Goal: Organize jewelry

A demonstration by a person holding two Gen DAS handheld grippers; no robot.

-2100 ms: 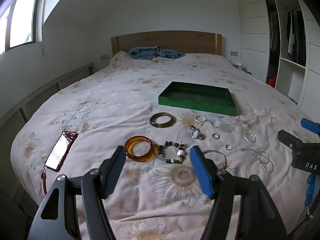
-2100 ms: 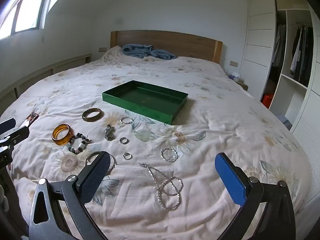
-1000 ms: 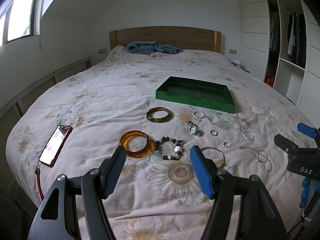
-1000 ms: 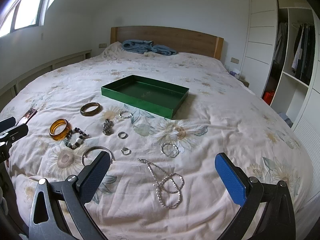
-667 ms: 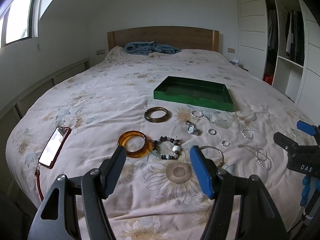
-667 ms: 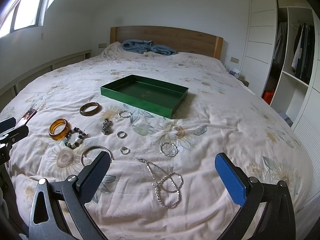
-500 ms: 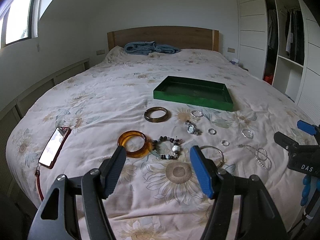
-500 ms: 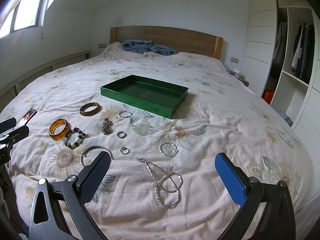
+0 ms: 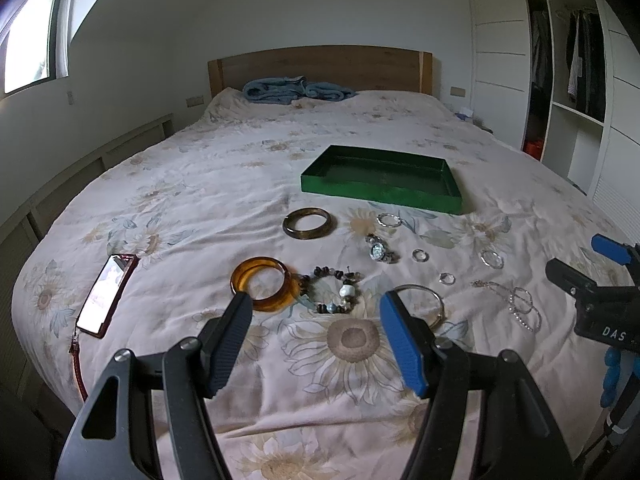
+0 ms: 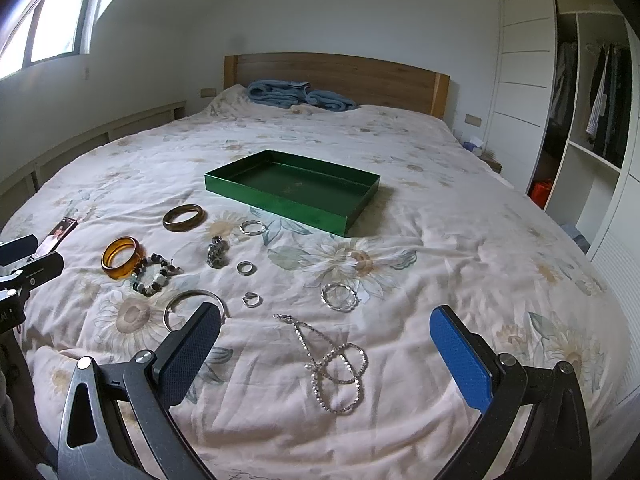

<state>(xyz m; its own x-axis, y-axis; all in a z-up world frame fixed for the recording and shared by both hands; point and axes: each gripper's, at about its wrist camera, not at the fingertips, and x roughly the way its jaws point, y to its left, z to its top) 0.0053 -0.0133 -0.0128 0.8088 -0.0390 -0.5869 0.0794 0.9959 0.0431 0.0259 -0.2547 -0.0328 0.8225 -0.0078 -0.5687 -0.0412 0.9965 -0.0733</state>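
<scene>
Green and empty, the tray (image 10: 292,184) sat on the bed (image 10: 460,240) beyond the scattered jewelry; both hand-held grippers, left (image 9: 316,344) and right (image 10: 326,360), hung spread apart, holding nothing. The chain necklace (image 10: 332,364) could snag the soft quilt when pinched.

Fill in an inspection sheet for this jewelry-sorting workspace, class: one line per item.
Surface: floral bedspread, wrinkled.
Job's things: green tray holds no jewelry; amber bangle, dark bangle, beaded bracelet, chain necklace, watch and rings lie loose on the bedspread.
Clutter: phone, blue blanket.
Grippers: left gripper and right gripper open, holding nothing.
Cables: nothing seen.
Surroundings: headboard, wardrobe.
</scene>
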